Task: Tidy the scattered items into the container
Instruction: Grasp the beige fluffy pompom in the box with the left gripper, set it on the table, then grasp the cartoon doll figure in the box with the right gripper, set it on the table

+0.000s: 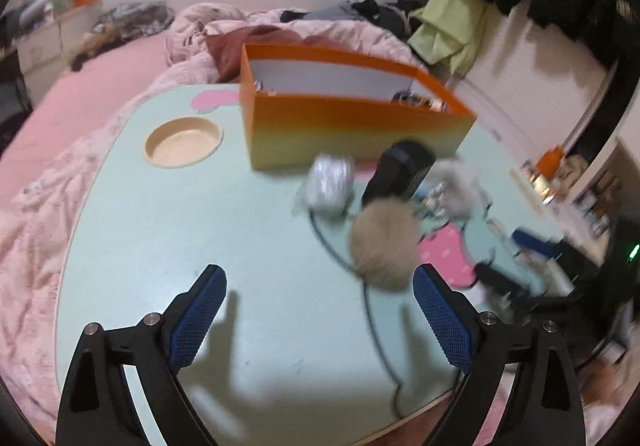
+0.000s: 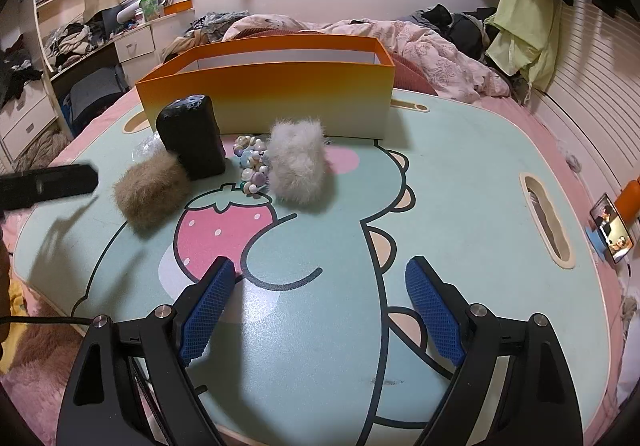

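An orange box (image 1: pixel 352 122) (image 2: pixel 264 94) stands open-topped at the far side of the mint-green table (image 2: pixel 460 186), with small items (image 1: pixel 416 100) inside. In front of it lie a black block (image 2: pixel 192 138), a brown fur ball (image 1: pixel 384 242) (image 2: pixel 152 192), a grey-white fur ball (image 2: pixel 298 166), a bead bracelet (image 2: pixel 252 166) and a silvery wrapped packet (image 1: pixel 330 182). My left gripper (image 1: pixel 320 272) is open and empty, just short of the brown fur ball. My right gripper (image 2: pixel 320 264) is open and empty over the strawberry print, well short of the items.
A round cup recess (image 1: pixel 184 142) is sunk into the table's left part, and a slot handle (image 2: pixel 546 222) into its right edge. A phone (image 2: pixel 612 234) stands propped beyond that edge. Pink bedding surrounds the table. A thin dark cable (image 1: pixel 372 318) runs across the top.
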